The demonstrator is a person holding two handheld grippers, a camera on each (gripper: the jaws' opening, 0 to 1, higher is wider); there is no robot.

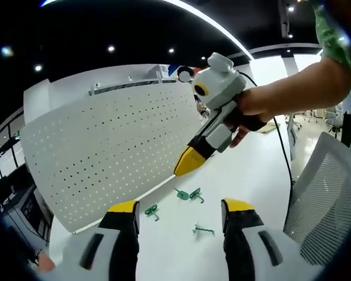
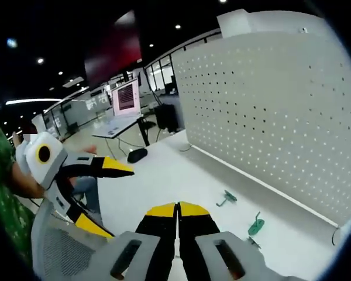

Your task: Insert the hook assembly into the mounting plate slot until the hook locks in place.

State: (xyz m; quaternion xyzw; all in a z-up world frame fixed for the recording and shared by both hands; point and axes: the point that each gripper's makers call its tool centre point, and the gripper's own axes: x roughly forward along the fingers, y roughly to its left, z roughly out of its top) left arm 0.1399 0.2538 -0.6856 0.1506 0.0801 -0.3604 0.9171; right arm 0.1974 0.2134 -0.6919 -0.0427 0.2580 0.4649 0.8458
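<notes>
**Green hooks lie on the white surface by the board**

The surface [image 1: 251, 170] is white and smooth. A big white board [image 1: 105, 146] full of little holes stands upright along its far edge. In the right gripper view the board [image 2: 281, 111] fills the right side.

Four small green hooks lie on the surface near the foot of the board. In the left gripper view one hook [image 1: 151, 211] is near the left jaw tip. Two more, a hook [image 1: 182, 194] and a hook [image 1: 196, 195], lie just beside each other farther on. A fourth hook [image 1: 203, 230] lies between the two jaws, closer to the camera. No jaw touches any hook.

The left gripper [image 1: 180, 213] has its yellow-tipped jaws wide apart with nothing in them. The right gripper [image 2: 178, 211] has its jaws pressed together with nothing between them. In the left gripper view a hand [image 1: 245, 111] holds it up above the hooks, tip pointing down.

In the right gripper view two hooks show, a hook [image 2: 227, 199] and a hook [image 2: 256, 225].

A white mesh chair [image 1: 324, 199] stands at the surface's edge. The room is a big office with a dark ceiling, small round lights, desks and a lit screen [image 2: 126, 98]. A black mouse [image 2: 137, 155] sits on the surface's far end.
</notes>
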